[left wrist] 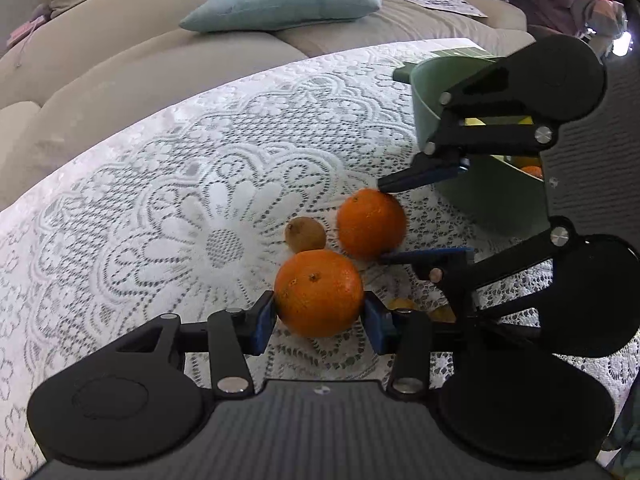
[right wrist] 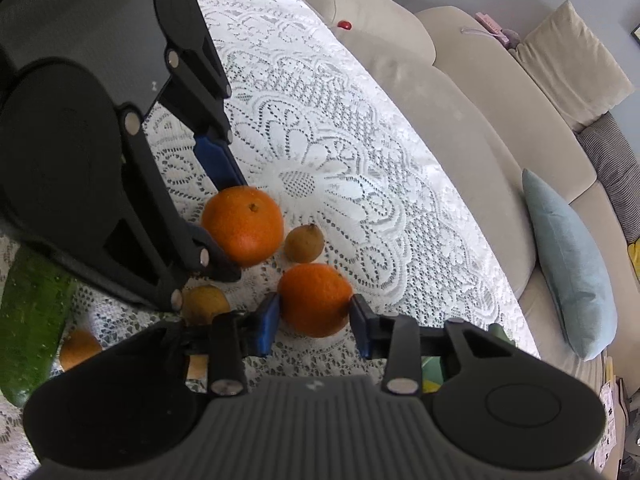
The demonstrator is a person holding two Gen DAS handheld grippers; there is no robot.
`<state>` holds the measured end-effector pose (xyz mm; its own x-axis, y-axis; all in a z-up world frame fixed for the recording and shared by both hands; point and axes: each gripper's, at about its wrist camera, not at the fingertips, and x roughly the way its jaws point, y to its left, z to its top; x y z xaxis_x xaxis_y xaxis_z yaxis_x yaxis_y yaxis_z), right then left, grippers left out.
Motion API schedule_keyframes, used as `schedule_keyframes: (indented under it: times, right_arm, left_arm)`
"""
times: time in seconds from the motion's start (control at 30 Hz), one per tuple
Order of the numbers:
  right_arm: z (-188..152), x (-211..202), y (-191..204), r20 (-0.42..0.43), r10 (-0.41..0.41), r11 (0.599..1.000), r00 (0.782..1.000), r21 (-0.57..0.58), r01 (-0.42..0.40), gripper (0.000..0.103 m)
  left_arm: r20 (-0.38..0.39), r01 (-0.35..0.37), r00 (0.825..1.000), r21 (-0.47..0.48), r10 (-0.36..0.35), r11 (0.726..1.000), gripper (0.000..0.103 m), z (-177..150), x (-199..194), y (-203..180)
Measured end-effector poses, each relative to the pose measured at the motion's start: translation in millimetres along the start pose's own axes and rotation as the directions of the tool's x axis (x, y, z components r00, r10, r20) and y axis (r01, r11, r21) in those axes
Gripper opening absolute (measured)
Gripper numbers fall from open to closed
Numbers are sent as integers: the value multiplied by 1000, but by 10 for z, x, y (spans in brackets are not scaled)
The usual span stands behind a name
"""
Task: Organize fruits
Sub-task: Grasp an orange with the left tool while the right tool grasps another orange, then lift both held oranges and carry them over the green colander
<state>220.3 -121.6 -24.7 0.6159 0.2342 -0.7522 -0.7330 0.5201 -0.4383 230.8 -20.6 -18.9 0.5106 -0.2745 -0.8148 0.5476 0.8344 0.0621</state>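
Both grippers are closing in on fruit at once — this is the grasping step, judged from how things lie. The left gripper (left wrist: 319, 316) is clamping 1 orange (left wrist: 319, 293) between its blue pads, which are touching the fruit on both sides. The right gripper (right wrist: 314, 326) is doing the same to the second orange (right wrist: 315, 299); its pads are pressing the skin left and right. Both oranges are sitting on the lace tablecloth (left wrist: 168, 184).

Taking the small brown fruit (left wrist: 305, 234) as landmark: the left-held orange is lying just beside it on the near side, and the right-held orange is just beside it toward the green bowl (left wrist: 448, 128). The bowl is standing beyond that orange, near but apart from the brown fruit, with some fruit already showing inside.

The next move is calling for a straight lift of each orange — clear of the brown fruit and of the other gripper, since the 2 tools are working close together — then a carry over the bowl's rim before letting go.
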Motion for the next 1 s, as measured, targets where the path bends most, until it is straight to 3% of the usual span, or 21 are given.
schedule_keyframes:
  times: [0.43, 0.5, 0.53, 0.57, 0.73, 0.9, 1.0]
  right_arm:
    - [-3, -327, -93, 66, -15, 995, 998, 98, 9, 29]
    - [-9, -392, -113, 78, -14, 993, 997, 114, 5, 19]
    - [-13, -433, -125, 85, -11, 992, 996, 126, 1, 5]
    - [-17, -471, -140, 91, -17, 990, 996, 139, 4, 0]
    - [-74, -562, -208, 94, 4, 982, 996, 190, -22, 0]
    - [-170, -438, -214, 44, 30, 976, 999, 216, -39, 1]
    - [-216, -422, -252, 46, 42, 970, 998, 235, -52, 11]
  left_arm:
    - [-8, -73, 997, -58, 72, 996, 51, 2, -234, 52]
    - [-3, -74, 997, -57, 74, 996, 51, 10, -276, 40]
    - [2, -72, 997, -56, 72, 996, 51, 16, -302, 32]
    - [6, -70, 997, -55, 71, 996, 51, 23, -325, 23]
    - [14, -71, 997, -51, 72, 996, 51, 51, -387, -41]
    - [-10, -70, 998, -68, 70, 995, 51, 22, -314, -34]
    - [-15, -84, 996, -80, 83, 993, 51, 8, -284, 3]
